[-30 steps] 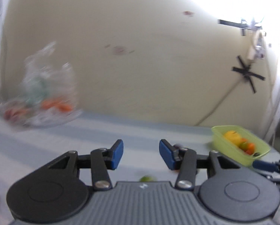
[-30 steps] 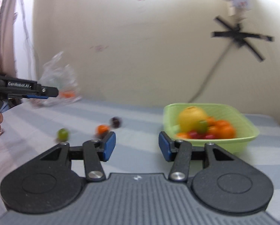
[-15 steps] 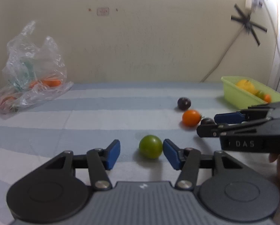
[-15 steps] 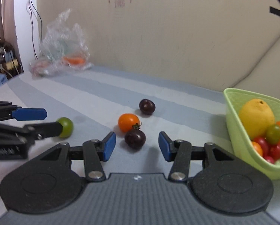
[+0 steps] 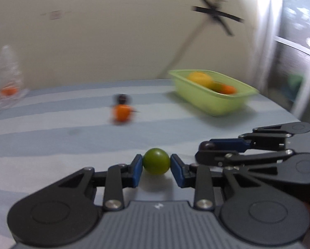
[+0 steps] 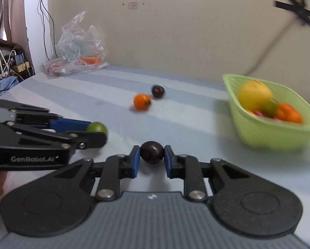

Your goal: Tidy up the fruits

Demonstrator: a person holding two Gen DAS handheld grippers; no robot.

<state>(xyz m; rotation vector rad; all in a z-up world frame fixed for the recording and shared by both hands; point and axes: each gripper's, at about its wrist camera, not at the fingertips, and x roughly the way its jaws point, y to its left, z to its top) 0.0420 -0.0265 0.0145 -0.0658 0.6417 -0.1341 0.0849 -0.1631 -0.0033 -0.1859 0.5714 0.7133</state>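
L tool (image 5: 156,169) closing on green tomato (image 5: 156,164); R tool (image 6: 150,159) grips dark tomato (image 6: 151,152); basket (image 6: 265,132) nr.

A lived-in home room: curtain (image 6: 1,10), tangled chargers (image 6: 7,62), plastic bag (image 6: 80,45) on a striped tabletop (image 6: 113,87)

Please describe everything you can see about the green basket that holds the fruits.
The green basket is light green, looks like thin plastic, and is roughly rectangular with sloping walls and a flared rim. It stands upright on the striped grey-blue table, to the right of both grippers, near the wall. Neither gripper touches it. Inside lie a large yellow fruit, a small green one, some orange ones and a few red ones. It is blurred in both views, so finer details cannot be told.
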